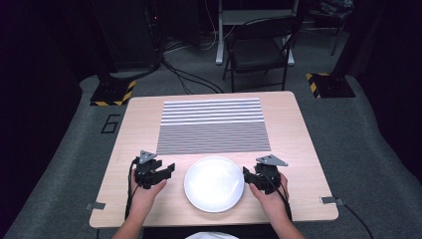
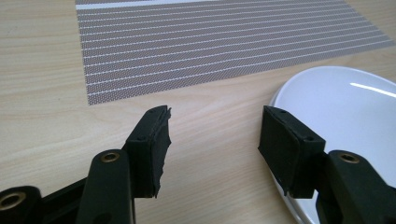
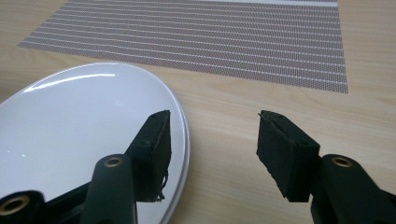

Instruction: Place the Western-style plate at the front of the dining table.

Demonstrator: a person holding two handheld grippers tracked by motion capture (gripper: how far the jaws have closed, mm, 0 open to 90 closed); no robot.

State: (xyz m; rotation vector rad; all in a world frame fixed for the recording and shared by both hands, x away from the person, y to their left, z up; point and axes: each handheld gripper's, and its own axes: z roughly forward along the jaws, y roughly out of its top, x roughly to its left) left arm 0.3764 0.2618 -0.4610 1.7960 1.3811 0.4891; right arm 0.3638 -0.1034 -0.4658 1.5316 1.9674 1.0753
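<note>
Wood table (image 1: 293,149), white plate (image 1: 214,183) btwn L gripper (image 1: 170,168) & R gripper (image 1: 246,173), both released

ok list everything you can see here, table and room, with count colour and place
plate: one, white, near edge of the table between the two grippers
placemat: one, grey and white striped, flat beyond the plate
table: one, light wood, centre of the high view
chair: one, dark, on the floor behind the table
hazard-striped bases: two, black and yellow, on the floor off the far corners
left gripper: one, black, left of the plate, jaws apart with nothing between them
right gripper: one, black, right of the plate, jaws apart with nothing between them
hands: two, each holding a gripper
</note>
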